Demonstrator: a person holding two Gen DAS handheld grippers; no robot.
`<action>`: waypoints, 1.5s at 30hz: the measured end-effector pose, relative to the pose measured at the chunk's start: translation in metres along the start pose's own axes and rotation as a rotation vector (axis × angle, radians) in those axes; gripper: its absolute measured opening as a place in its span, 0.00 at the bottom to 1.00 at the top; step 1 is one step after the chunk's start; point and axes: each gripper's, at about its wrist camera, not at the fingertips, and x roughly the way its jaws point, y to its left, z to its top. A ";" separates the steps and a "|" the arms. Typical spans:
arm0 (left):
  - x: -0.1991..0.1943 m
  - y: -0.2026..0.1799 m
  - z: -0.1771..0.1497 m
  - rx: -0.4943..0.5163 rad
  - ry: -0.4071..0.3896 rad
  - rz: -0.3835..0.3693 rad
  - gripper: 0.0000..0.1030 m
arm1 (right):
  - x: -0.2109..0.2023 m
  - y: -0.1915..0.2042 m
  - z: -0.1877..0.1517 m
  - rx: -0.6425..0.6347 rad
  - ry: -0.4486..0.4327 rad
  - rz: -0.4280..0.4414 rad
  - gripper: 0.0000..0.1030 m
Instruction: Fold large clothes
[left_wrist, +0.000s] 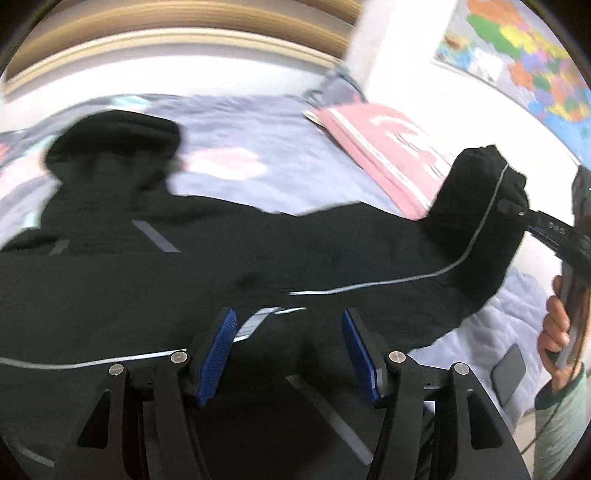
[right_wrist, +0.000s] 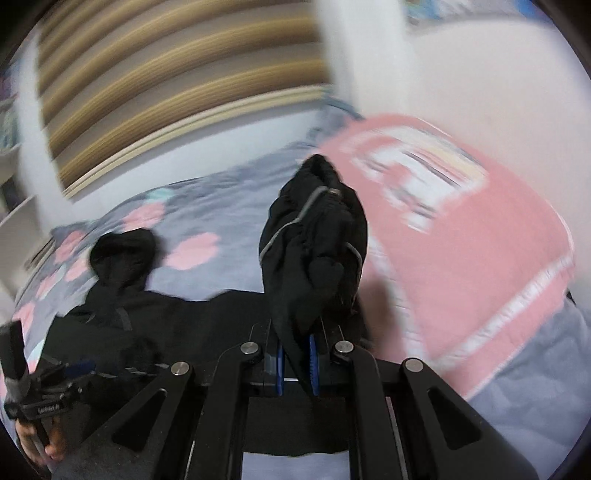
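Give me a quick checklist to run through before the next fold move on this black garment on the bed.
1. Right gripper clamped on the black garment: ok, a bunched end stands up from its blue pads.
2. Left gripper holding cloth: not ok, its pads stand apart over the garment, pressing nothing.
3. Garment lying flat: not ok, one end is lifted and bunched.
4. Pink pillow out of the way: cannot tell, it sits close beside the lifted end.
5. Sharp view: not ok, both views are blurred.

The right tool (right_wrist: 295, 360) is clamped tight and angled downward, while the left tool (left_wrist: 290, 354) gapes apart.
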 end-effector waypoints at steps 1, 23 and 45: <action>-0.014 0.013 -0.002 -0.015 -0.013 0.020 0.59 | -0.003 0.022 0.003 -0.029 -0.004 0.022 0.13; -0.133 0.163 -0.071 -0.187 -0.093 0.084 0.59 | 0.130 0.368 -0.121 -0.386 0.384 0.278 0.16; -0.031 0.152 -0.030 -0.281 0.042 -0.058 0.70 | 0.050 0.275 -0.116 -0.272 0.308 0.402 0.62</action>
